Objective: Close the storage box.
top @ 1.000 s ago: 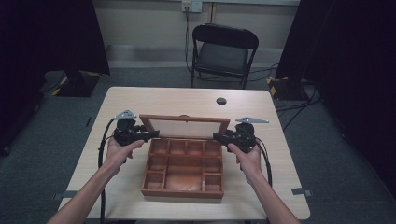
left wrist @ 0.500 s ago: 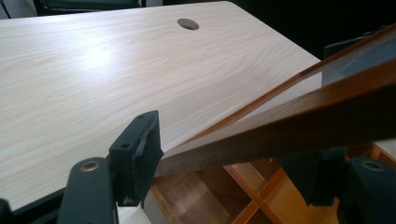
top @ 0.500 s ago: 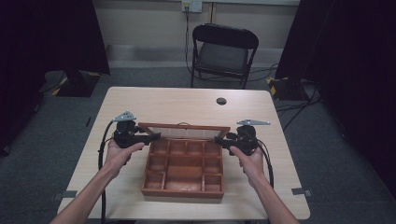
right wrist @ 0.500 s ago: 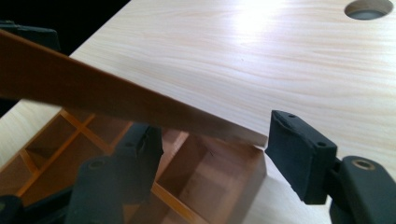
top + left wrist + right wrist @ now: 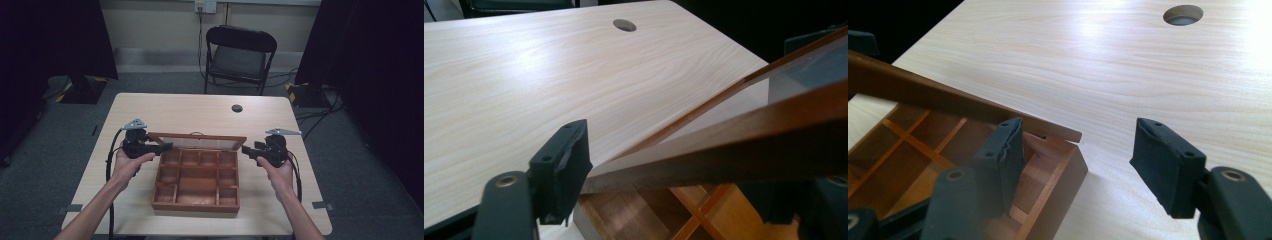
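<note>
Wooden box (image 5: 196, 180) sits mid-surface (image 5: 190, 112), between my two hands; its lid (image 5: 197, 142) is half-raised, long axis running left to right across the box's far edge; my left hand-held gripper (image 5: 162, 147) meets the lid's left end, grip there unclear; my right hand-held gripper (image 5: 246, 150) gapes wide and empty just beside the lid's right end, so probably lowering continues from the left.

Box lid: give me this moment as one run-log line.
lid: half-closed over box | left tool: on lid's left edge | right tool: open, off lid | table: grommet hole
</note>
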Demonstrator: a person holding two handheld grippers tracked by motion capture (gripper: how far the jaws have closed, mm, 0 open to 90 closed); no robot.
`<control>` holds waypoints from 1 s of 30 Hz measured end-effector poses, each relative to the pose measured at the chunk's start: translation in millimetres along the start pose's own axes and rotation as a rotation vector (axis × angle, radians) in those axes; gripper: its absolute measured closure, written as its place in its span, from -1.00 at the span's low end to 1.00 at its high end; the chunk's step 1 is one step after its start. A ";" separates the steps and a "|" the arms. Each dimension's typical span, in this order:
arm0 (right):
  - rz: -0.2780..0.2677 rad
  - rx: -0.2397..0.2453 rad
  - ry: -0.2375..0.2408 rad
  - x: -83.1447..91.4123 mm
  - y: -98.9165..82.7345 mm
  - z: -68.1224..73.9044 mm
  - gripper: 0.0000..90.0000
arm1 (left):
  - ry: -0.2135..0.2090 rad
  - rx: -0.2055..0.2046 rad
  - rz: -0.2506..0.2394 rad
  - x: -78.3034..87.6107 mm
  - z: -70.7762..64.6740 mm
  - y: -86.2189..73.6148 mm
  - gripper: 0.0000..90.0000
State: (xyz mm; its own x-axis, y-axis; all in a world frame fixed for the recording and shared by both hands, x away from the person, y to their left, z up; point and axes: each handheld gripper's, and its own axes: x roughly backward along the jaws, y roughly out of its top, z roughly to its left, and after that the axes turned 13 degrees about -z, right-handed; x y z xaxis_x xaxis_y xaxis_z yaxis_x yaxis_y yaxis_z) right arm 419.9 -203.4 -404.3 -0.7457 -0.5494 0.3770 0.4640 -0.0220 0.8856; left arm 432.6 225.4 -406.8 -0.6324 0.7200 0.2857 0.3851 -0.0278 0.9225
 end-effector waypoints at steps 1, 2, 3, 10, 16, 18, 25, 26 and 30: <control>-0.003 -0.004 0.001 0.7 0.7 -1.1 -0.18 | -0.003 -0.002 0.010 0.6 0.6 -0.2 -0.44; -0.005 -0.007 -0.009 1.6 1.4 -2.0 -0.17 | -0.003 -0.002 0.015 0.8 0.6 -0.4 -0.45; -0.008 -0.017 -0.007 2.3 2.5 -2.9 -0.17 | -0.004 -0.003 0.015 0.9 0.4 -0.6 -0.47; -0.041 -0.016 0.035 4.8 18.5 1.1 -0.24 | 0.008 -0.019 0.015 4.8 -6.6 -4.6 -0.53; -0.055 -0.001 0.093 1.7 31.4 11.8 -0.24 | 0.008 -0.059 0.030 7.0 -11.9 -6.2 -0.57; -0.055 -0.008 0.111 2.7 35.6 16.1 -0.23 | 0.005 -0.073 0.044 8.7 -14.3 -7.2 -0.57; -0.053 0.020 0.204 6.4 57.2 41.1 -0.18 | 0.002 -0.074 0.022 14.0 -18.4 -14.7 -0.56; -0.054 0.029 0.214 7.2 60.4 46.1 -0.15 | 0.003 -0.071 0.018 14.6 -18.5 -14.7 -0.56; -0.034 0.071 0.303 7.7 70.0 67.0 -0.01 | 0.004 -0.075 0.014 16.2 -17.5 -15.8 -0.59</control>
State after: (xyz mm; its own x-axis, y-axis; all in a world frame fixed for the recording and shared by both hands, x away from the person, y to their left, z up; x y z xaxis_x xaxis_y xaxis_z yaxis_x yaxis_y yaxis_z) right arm 414.6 -153.3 -321.3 -0.5788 -0.7737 0.2578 0.3987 0.0073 0.9171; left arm 404.6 225.3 -412.2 -0.6303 0.7161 0.2997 0.3425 -0.0899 0.9352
